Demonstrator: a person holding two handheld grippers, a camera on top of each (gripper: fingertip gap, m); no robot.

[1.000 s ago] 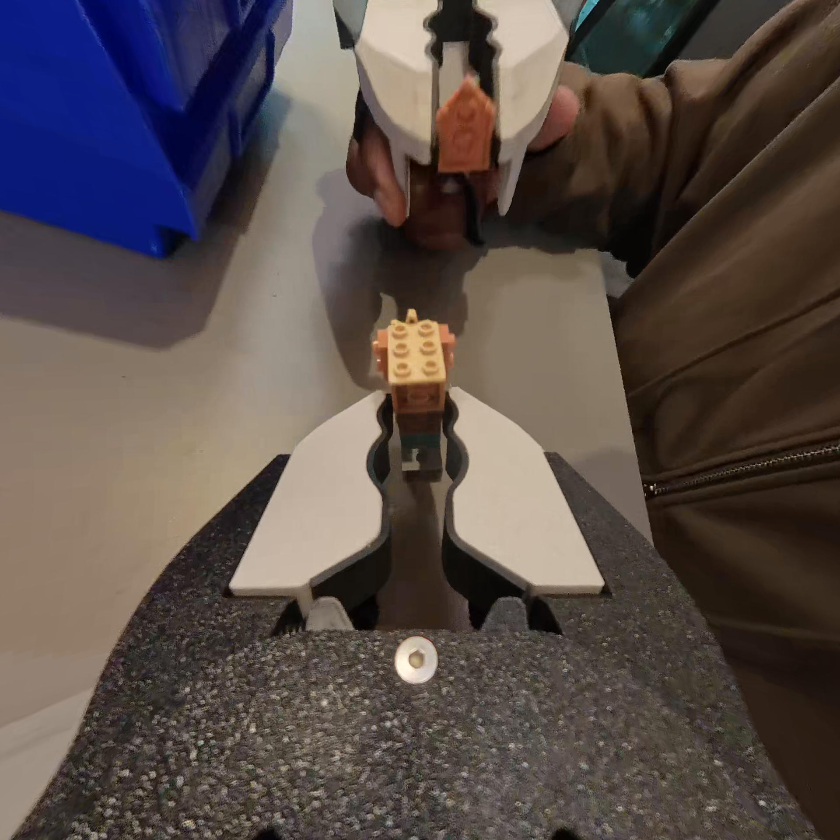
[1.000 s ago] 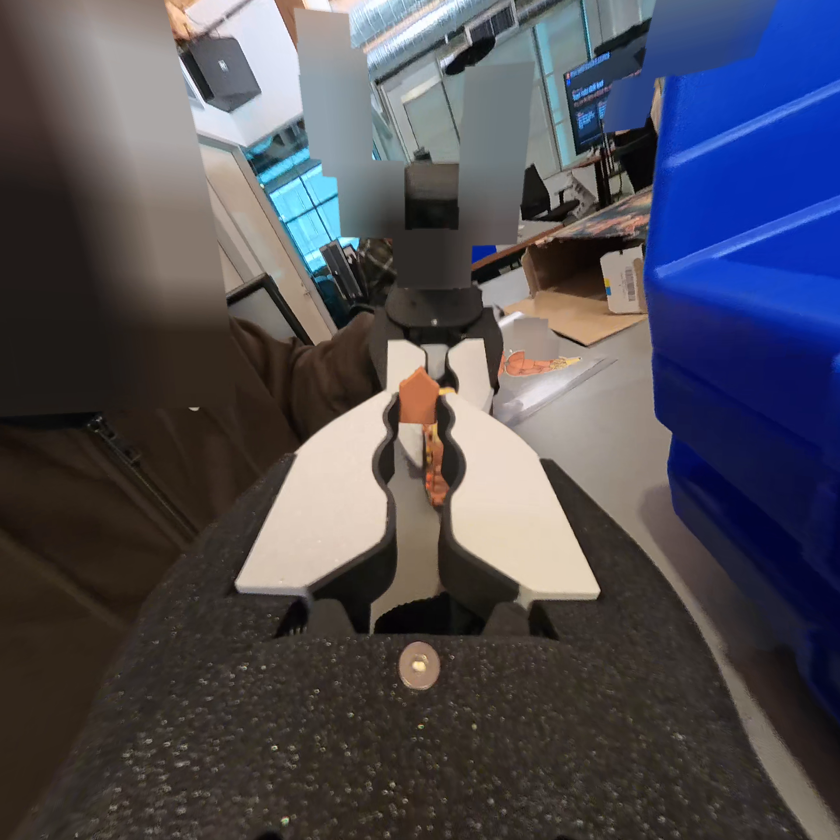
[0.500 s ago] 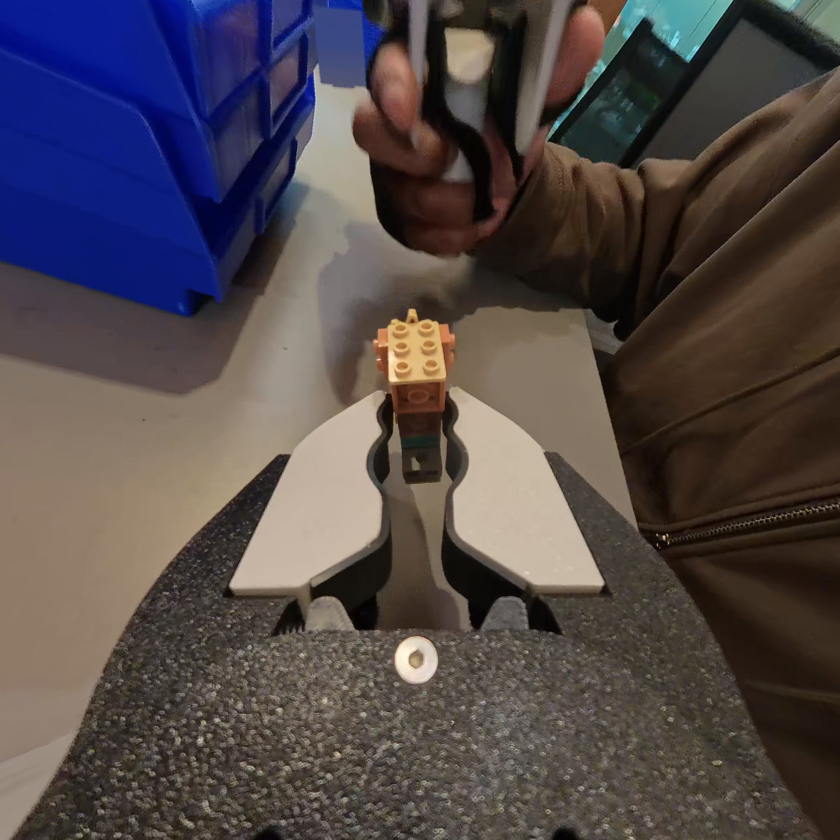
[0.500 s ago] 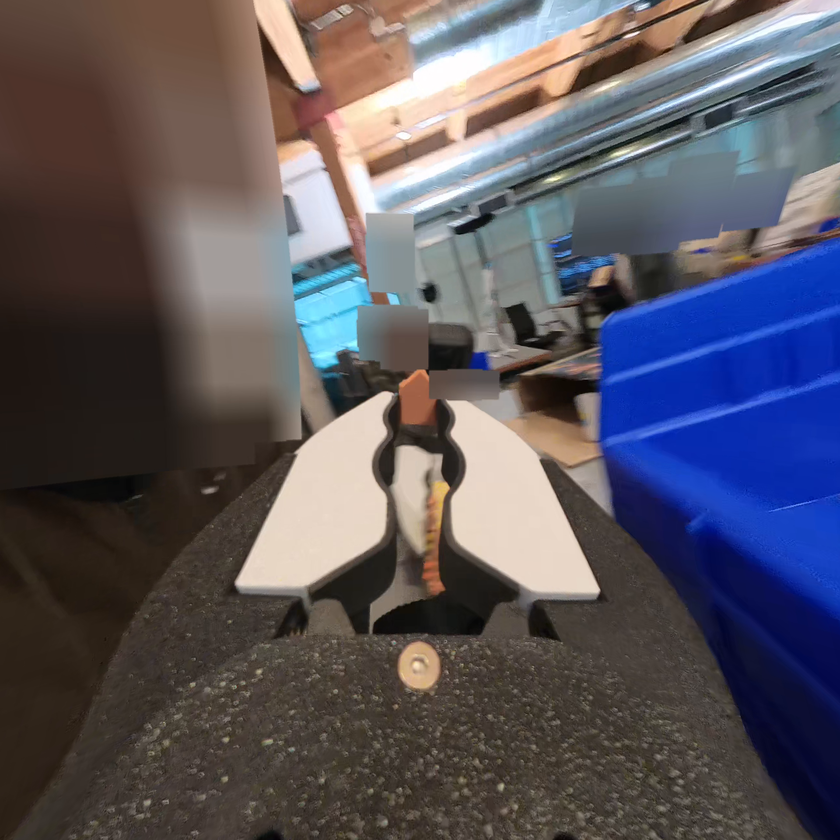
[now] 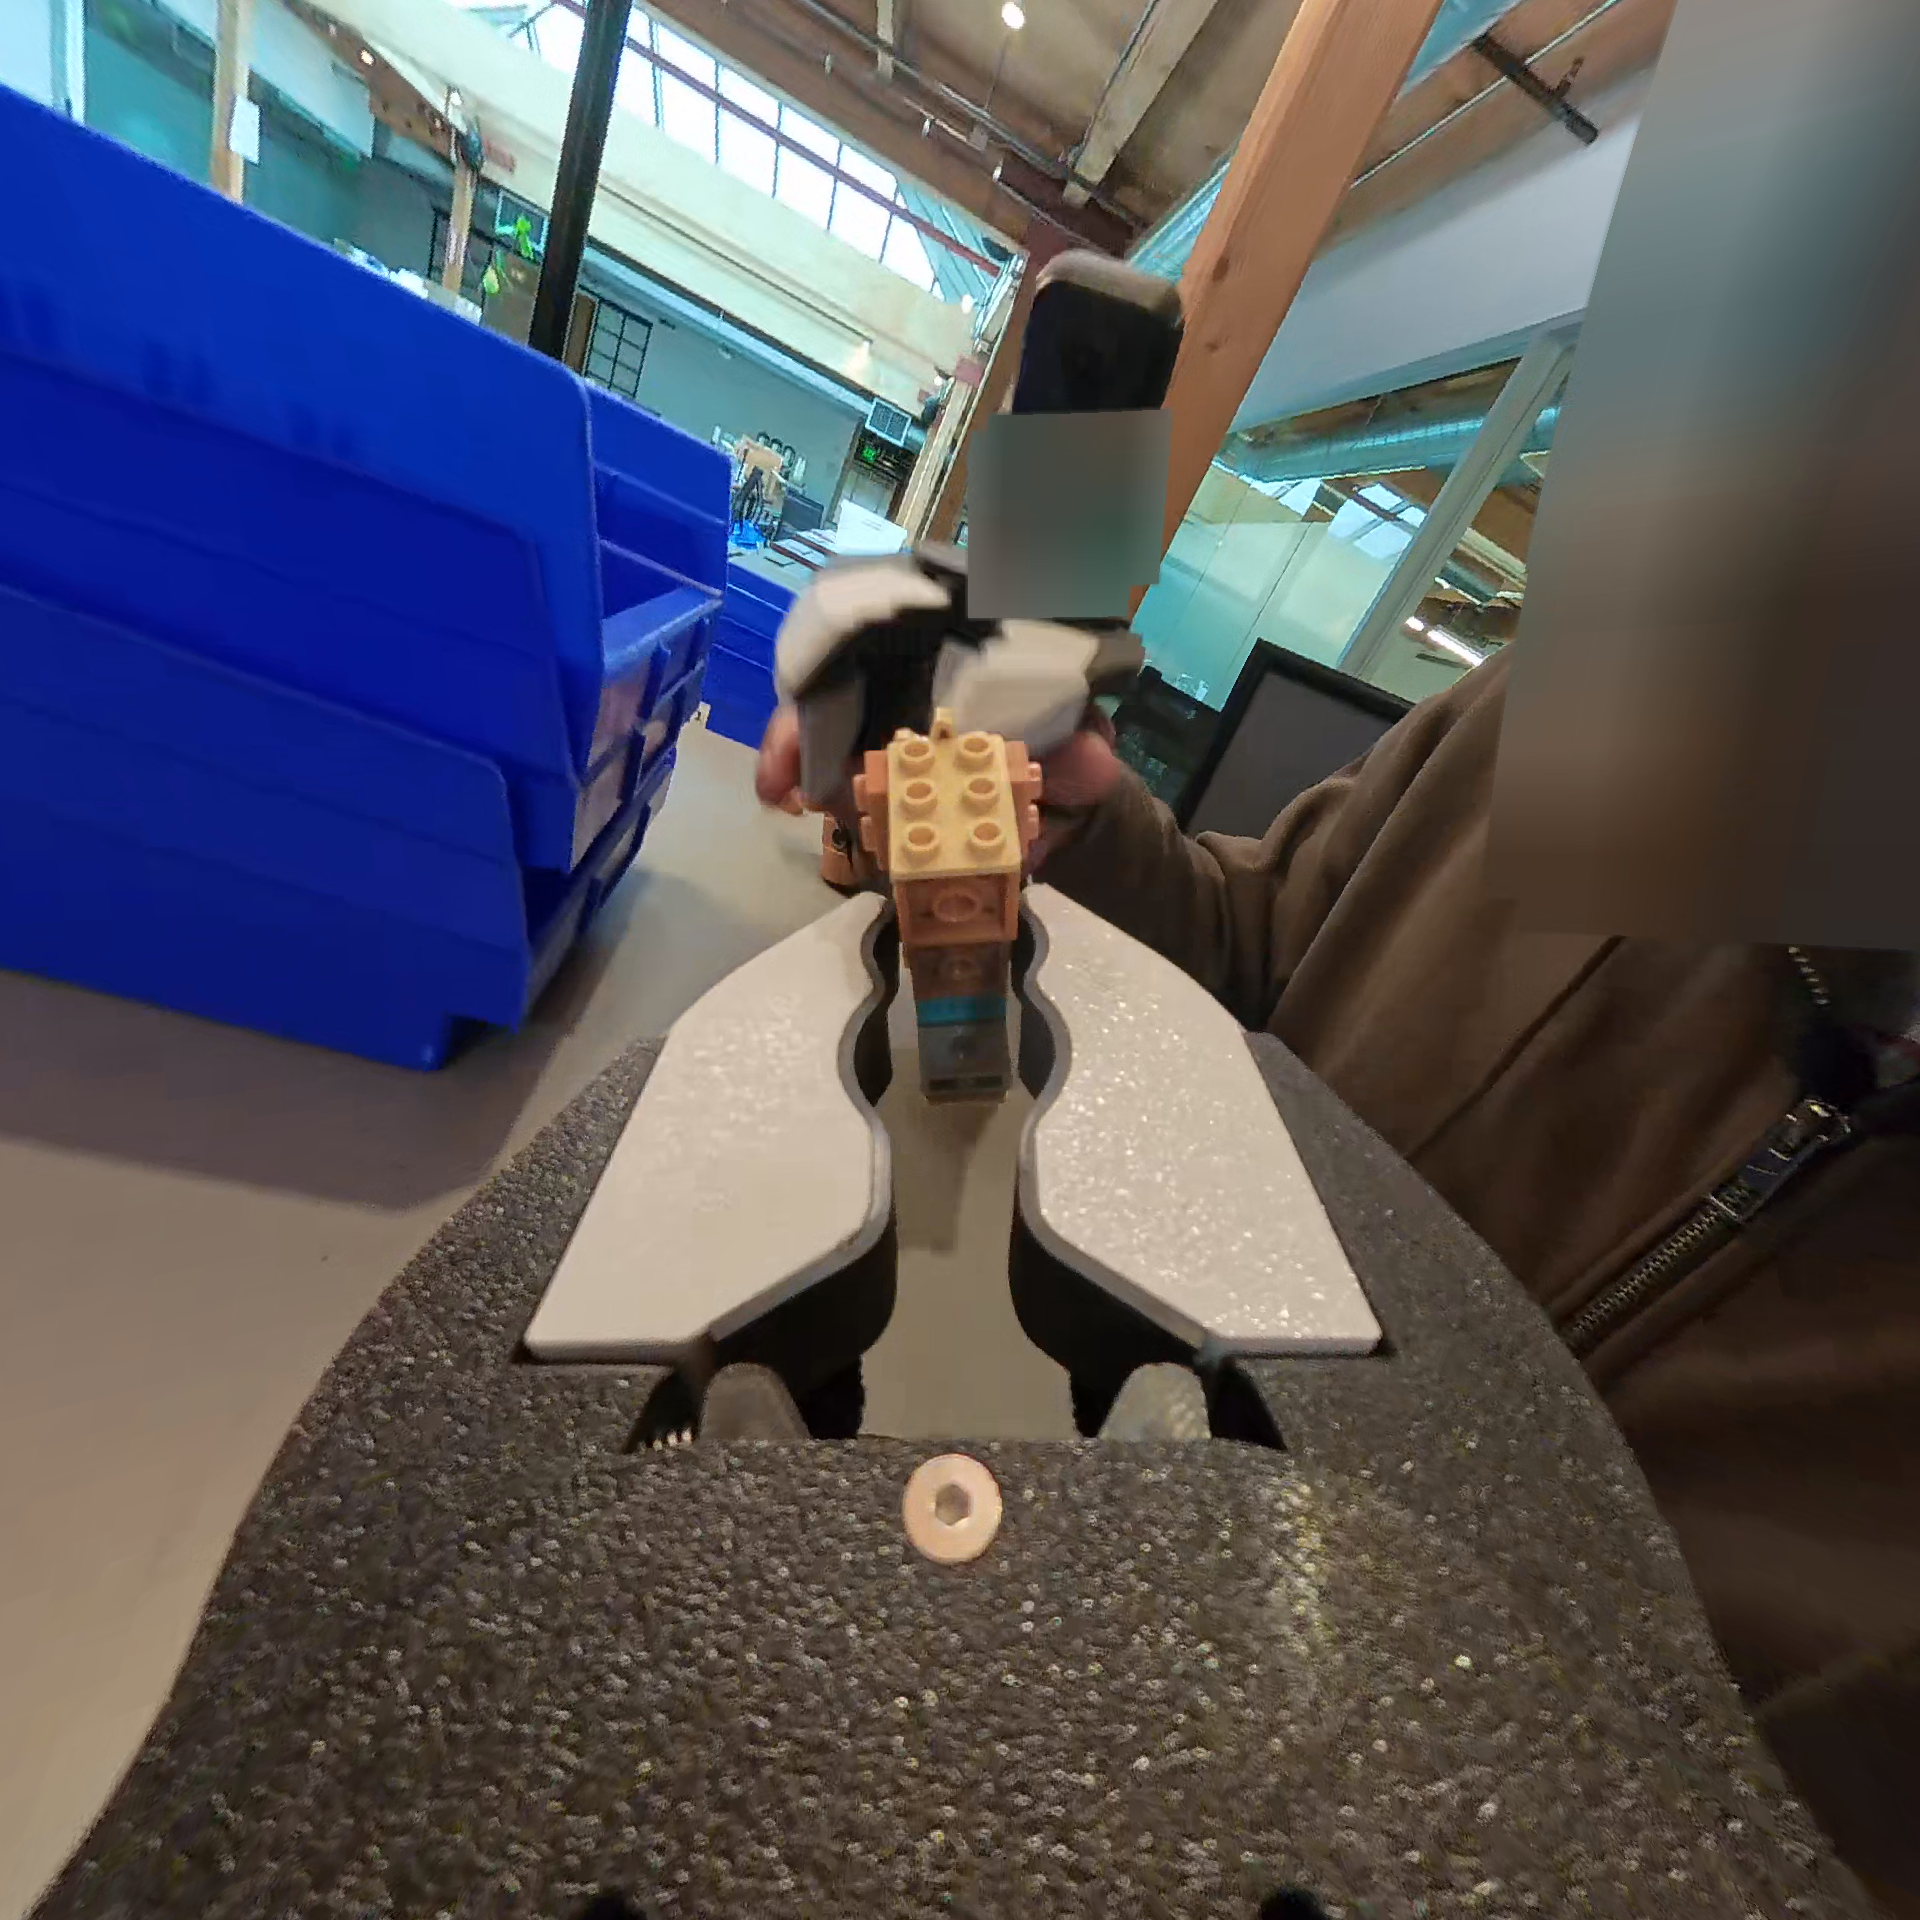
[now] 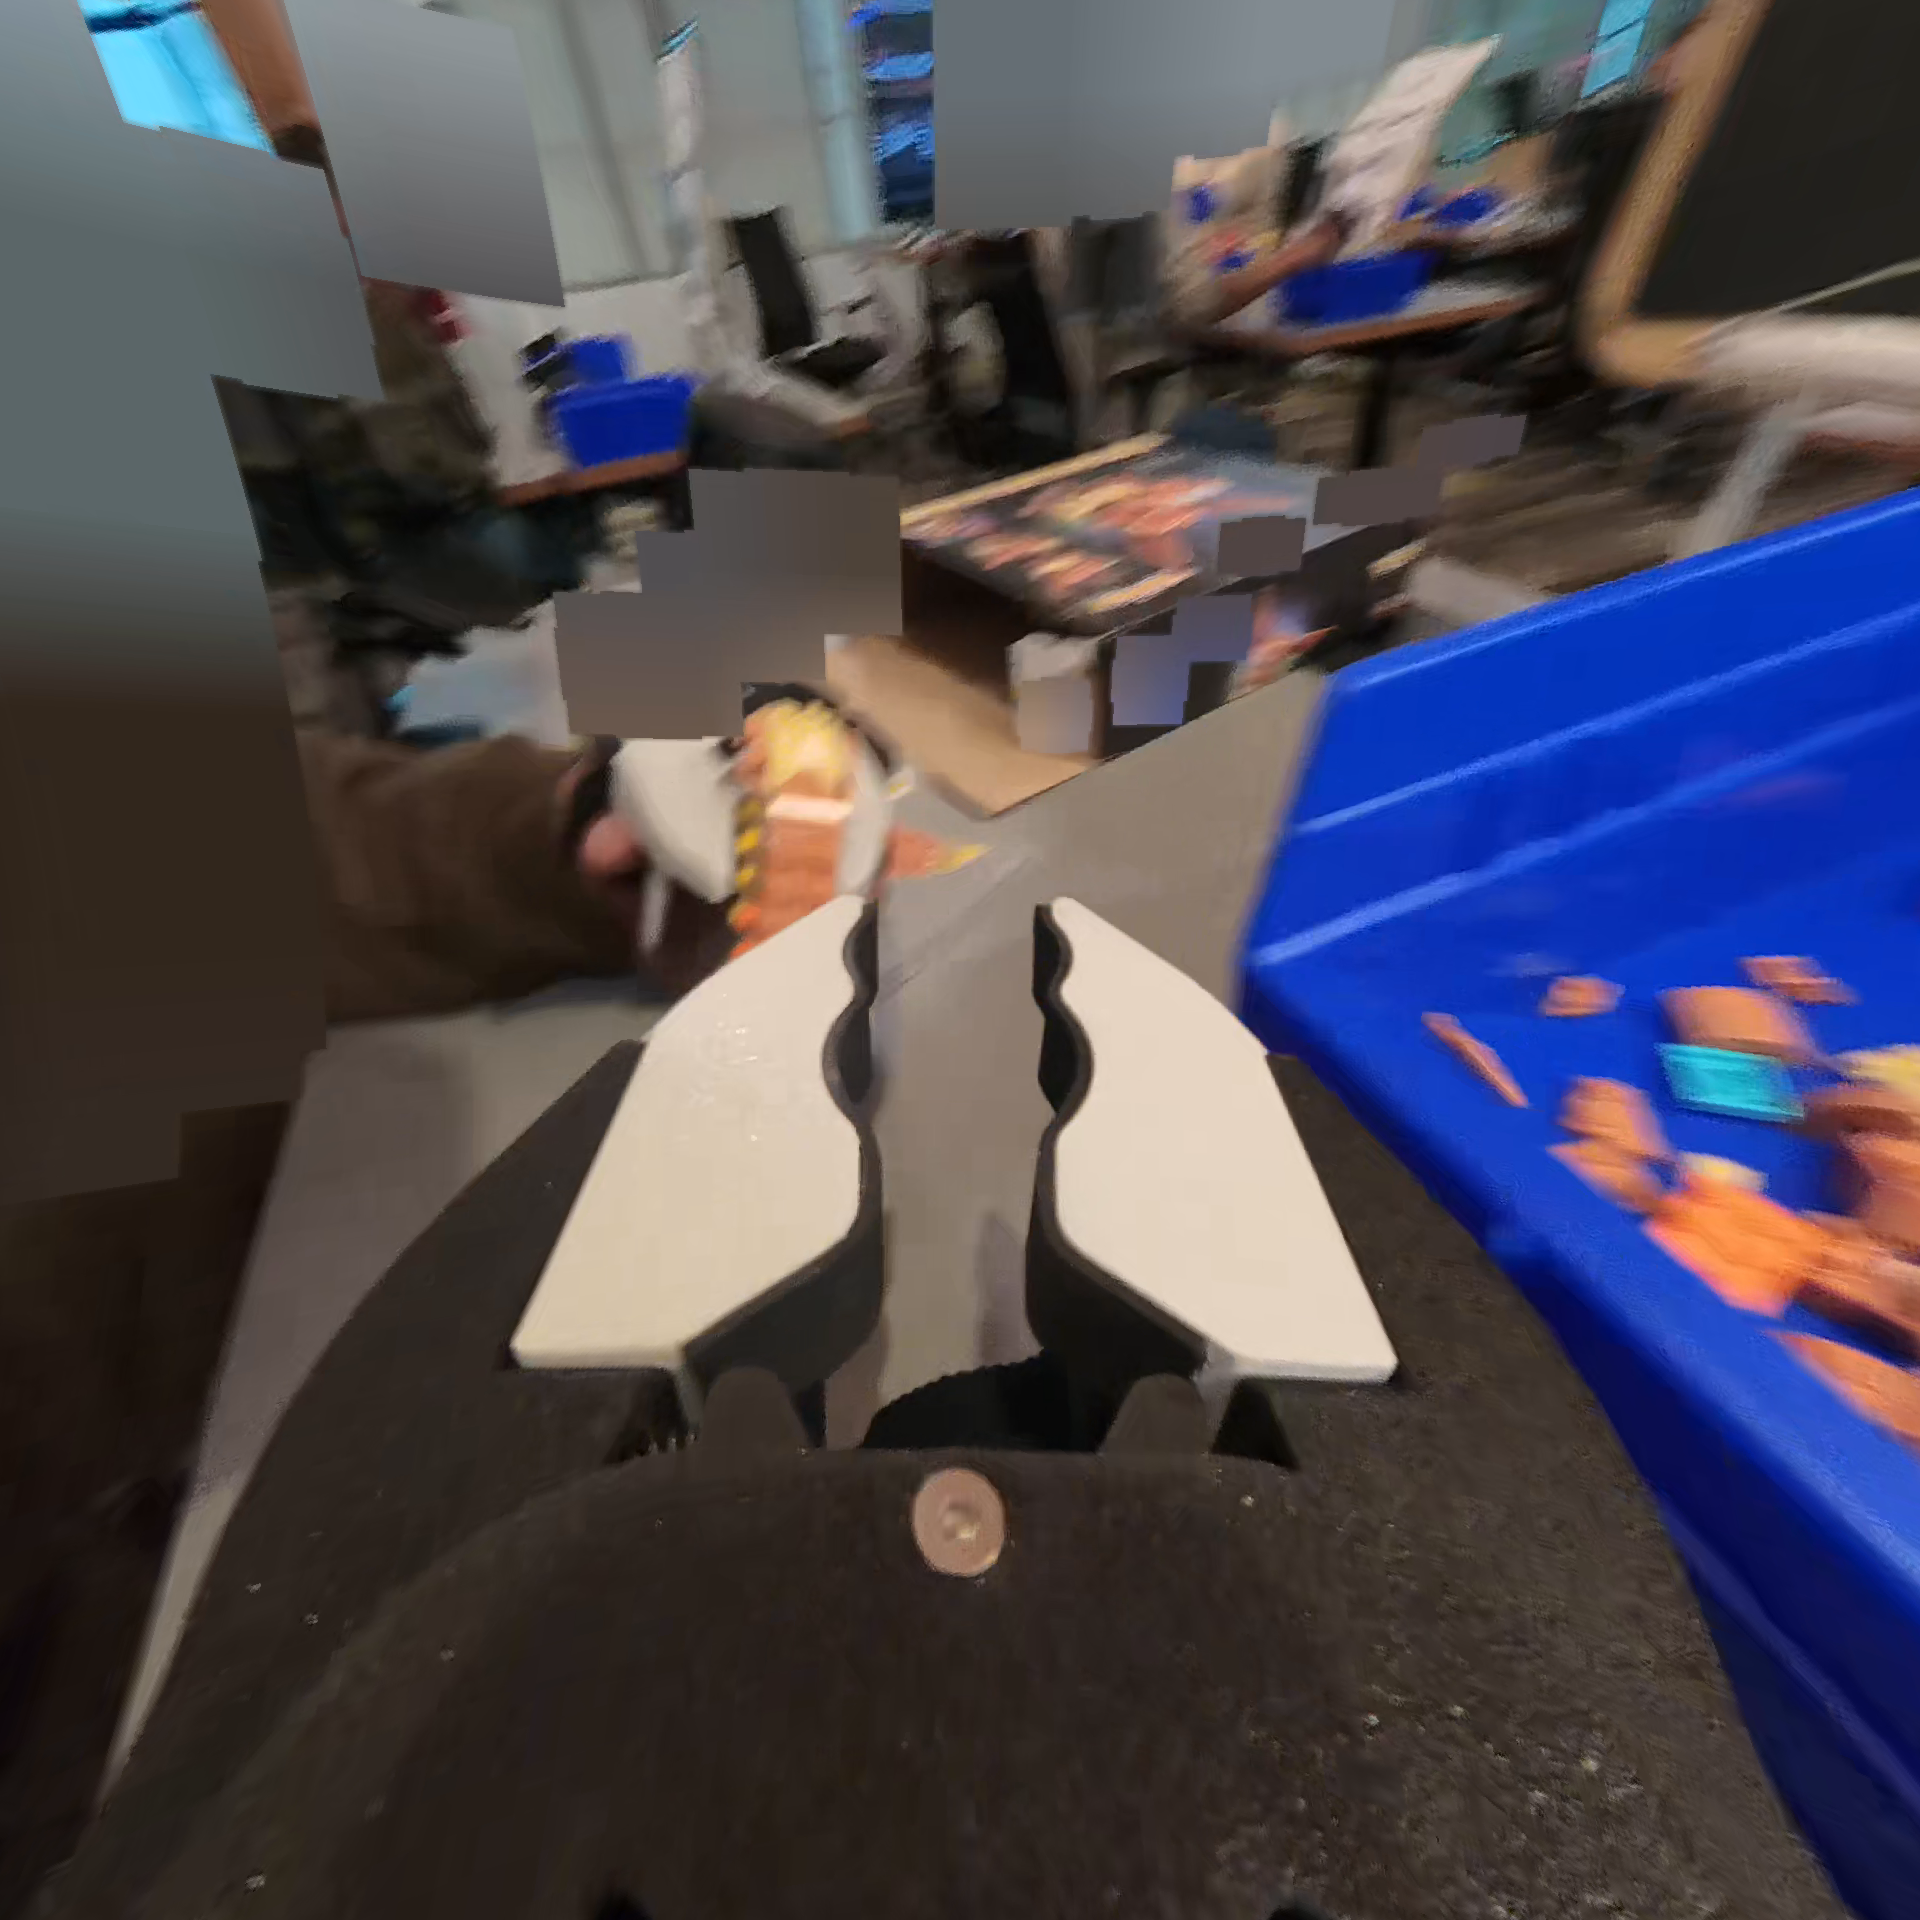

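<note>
My left gripper [image 5: 953, 914] is shut on a small brick assembly [image 5: 951, 831]: a tan studded plate on top of brown bricks, with teal and grey pieces lower down between the jaws. It is held above the grey table [image 5: 208, 1195]. My right gripper [image 6: 954, 920] is open and empty, with bare table showing between its jaws. It hovers beside a blue bin [image 6: 1455, 831] that holds several orange and brown loose bricks [image 6: 1714, 1195]. The right gripper [image 5: 935, 665] also shows just beyond the assembly in the left wrist view. The left gripper with the assembly [image 6: 800, 821] shows blurred in the right wrist view.
Stacked blue bins [image 5: 312, 675] stand on the table to the left in the left wrist view. A person's brown jacket sleeve [image 5: 1455, 935] fills the right side. A cardboard box [image 6: 987, 748] and a colourful sheet lie farther off. There is about 5 cm between the tips of the two grippers.
My right gripper has opened and the orange piece it held is gone from its jaws; it swung toward the blue bin. My left gripper tilted upward, still holding the assembly.
</note>
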